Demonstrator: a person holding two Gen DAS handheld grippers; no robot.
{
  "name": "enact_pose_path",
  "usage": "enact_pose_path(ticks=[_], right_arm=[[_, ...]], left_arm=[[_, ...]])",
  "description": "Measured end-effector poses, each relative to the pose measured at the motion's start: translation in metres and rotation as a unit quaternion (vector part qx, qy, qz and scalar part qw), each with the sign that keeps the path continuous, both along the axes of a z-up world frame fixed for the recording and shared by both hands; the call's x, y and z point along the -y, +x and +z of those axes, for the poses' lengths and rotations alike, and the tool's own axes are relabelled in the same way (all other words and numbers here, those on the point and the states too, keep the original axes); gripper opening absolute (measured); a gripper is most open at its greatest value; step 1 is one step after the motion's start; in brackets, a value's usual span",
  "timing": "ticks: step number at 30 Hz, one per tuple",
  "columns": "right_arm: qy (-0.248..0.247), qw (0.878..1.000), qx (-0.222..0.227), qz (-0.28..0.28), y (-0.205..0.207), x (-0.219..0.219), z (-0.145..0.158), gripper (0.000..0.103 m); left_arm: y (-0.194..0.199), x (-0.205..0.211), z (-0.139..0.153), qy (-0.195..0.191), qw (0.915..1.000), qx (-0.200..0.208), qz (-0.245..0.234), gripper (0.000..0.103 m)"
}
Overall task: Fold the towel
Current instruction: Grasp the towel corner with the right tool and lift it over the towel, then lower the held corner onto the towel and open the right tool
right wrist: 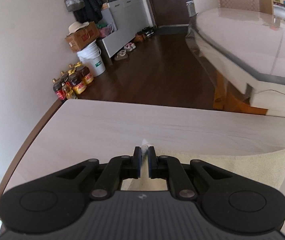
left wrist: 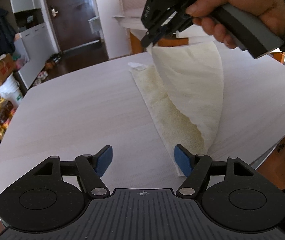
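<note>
A cream-white towel (left wrist: 190, 92) lies on the pale table (left wrist: 72, 110), one half flat in a long strip, the other half lifted in a curved sheet. My right gripper (left wrist: 149, 45) is shut on the towel's far corner and holds it above the table. In the right wrist view the right gripper (right wrist: 144, 161) pinches that white corner, and the towel (right wrist: 242, 168) hangs below at right. My left gripper (left wrist: 143, 160) is open and empty, low over the table at the towel's near end, its right pad (left wrist: 182, 163) beside the towel's edge.
A second table (right wrist: 252, 46) with chairs stands beyond. On the floor by the left wall are a white bucket (right wrist: 92, 59), a cardboard box (right wrist: 81, 37) and several oil bottles (right wrist: 72, 82). The table's far edge (right wrist: 162, 105) lies just ahead of the right gripper.
</note>
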State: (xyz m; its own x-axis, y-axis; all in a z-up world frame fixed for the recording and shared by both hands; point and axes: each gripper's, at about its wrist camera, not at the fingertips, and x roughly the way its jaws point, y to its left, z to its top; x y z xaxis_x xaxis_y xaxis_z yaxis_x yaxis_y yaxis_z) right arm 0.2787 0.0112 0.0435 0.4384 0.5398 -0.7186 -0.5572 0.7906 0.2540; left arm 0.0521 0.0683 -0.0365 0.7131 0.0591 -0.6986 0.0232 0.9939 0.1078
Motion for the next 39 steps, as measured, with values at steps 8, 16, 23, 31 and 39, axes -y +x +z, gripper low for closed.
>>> enact_pose_path(ticks=[8,16,23,31,39], right_arm=[[-0.035,0.999,-0.015,0.028,0.01,-0.03,-0.02,0.008],[-0.071,0.995,-0.014,0.07,-0.001,-0.045,-0.034,0.027],[-0.079,0.994,0.01,0.078,-0.02,-0.026,-0.026,0.047],[-0.079,0.993,0.044,0.078,-0.042,0.005,-0.022,0.055],[-0.052,0.996,0.04,0.058,-0.053,0.044,-0.025,0.062]], left_arm=[[-0.007,-0.001,0.002,-0.034,0.9991,-0.001,0.025,0.075],[-0.009,-0.003,0.003,-0.052,0.9976,-0.002,0.046,0.082],[-0.006,-0.002,0.004,-0.054,0.9969,-0.006,0.057,0.085],[-0.002,-0.006,0.006,-0.067,0.9953,-0.009,0.07,0.086],[-0.007,-0.012,0.015,-0.061,0.994,0.004,0.09,0.086]])
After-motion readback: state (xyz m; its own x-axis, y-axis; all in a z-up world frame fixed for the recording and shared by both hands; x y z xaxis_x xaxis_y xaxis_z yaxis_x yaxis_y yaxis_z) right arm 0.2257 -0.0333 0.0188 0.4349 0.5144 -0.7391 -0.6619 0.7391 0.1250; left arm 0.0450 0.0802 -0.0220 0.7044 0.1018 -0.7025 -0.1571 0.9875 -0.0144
